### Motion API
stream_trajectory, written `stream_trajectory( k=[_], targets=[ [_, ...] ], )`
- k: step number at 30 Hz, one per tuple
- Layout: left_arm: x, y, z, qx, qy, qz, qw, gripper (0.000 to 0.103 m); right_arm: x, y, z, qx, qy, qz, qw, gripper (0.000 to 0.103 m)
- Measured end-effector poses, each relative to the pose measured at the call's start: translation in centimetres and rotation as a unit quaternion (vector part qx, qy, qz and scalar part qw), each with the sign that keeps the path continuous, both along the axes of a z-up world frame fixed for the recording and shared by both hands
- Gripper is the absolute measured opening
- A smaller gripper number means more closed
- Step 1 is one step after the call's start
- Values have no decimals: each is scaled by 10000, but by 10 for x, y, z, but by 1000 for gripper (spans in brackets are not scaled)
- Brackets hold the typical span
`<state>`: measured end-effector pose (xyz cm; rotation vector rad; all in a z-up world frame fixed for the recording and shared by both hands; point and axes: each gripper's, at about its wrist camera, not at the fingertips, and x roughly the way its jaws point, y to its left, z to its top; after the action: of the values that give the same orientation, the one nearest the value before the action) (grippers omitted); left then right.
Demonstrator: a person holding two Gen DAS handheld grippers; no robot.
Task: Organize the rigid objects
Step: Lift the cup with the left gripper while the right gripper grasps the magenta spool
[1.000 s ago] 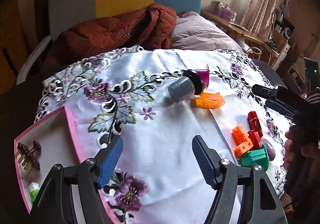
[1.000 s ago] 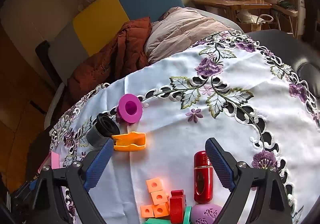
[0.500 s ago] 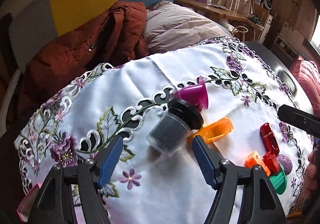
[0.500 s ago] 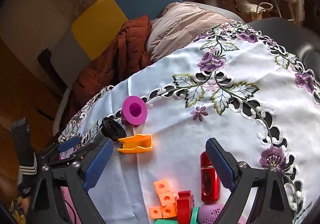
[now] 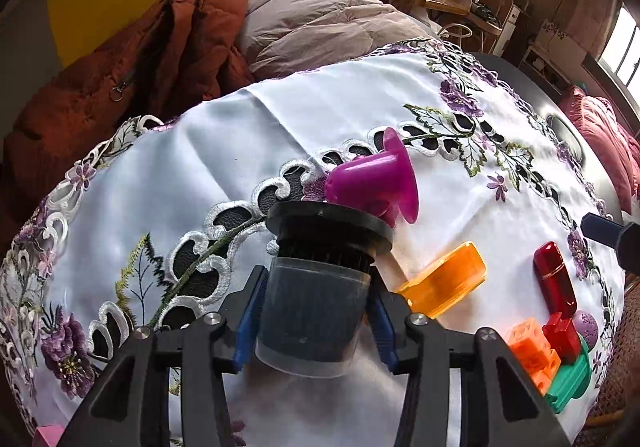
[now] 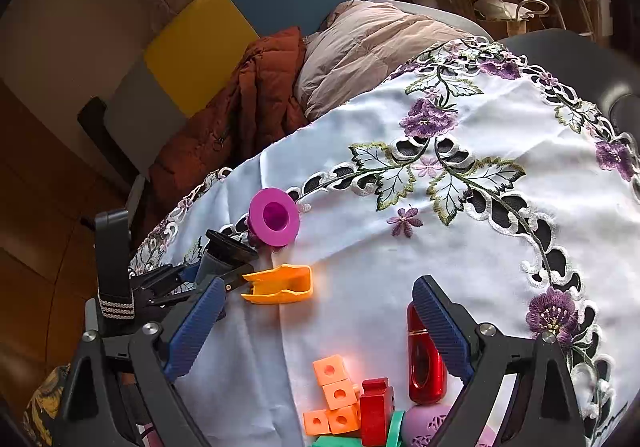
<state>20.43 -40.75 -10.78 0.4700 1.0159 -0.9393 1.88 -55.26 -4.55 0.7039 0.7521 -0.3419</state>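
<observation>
A dark jar (image 5: 312, 307) with a black lid lies on its side on the embroidered white cloth (image 5: 224, 167). My left gripper (image 5: 318, 281) is closing around it, and both blue pads touch its clear sides. The right wrist view shows the same jar (image 6: 224, 255) at the left. My right gripper (image 6: 320, 287) stands open with nothing between its jaws. It hovers over orange cubes (image 6: 334, 395), a red brick (image 6: 374, 407) and a red case (image 6: 424, 363). A magenta spool (image 5: 376, 179) and an orange clip (image 5: 444, 279) lie just beyond the jar.
A green piece (image 5: 570, 379) and a purple egg (image 5: 586, 327) sit by the cubes at the table's right edge. A pink box corner (image 5: 44, 437) shows at lower left. Beyond the table, a rust jacket (image 5: 160, 59) and a beige quilt (image 5: 320, 31) lie on a sofa.
My left gripper moved from the pink box across and down to the jar, then narrowed onto it. The right gripper has stayed where it was, still open.
</observation>
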Motion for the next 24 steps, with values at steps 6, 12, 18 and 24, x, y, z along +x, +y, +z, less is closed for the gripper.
stream_trajectory(
  k=[6,12,18,24],
  targets=[
    [-18,29,1,-45,125,583,9982,43,0,1,0,-50,41,37,10000,96],
    [-57,71,5,-90,228,1171,9928,43,1,2,-4,-28,134,78,9999,96],
    [-117,107,6,-142,184,1435,9894,43,2,5,-7,-101,243,152,9995,96],
    [-163,131,6,-382,-106,1526,9875,43,7,16,-10,-228,404,339,9983,96]
  ],
)
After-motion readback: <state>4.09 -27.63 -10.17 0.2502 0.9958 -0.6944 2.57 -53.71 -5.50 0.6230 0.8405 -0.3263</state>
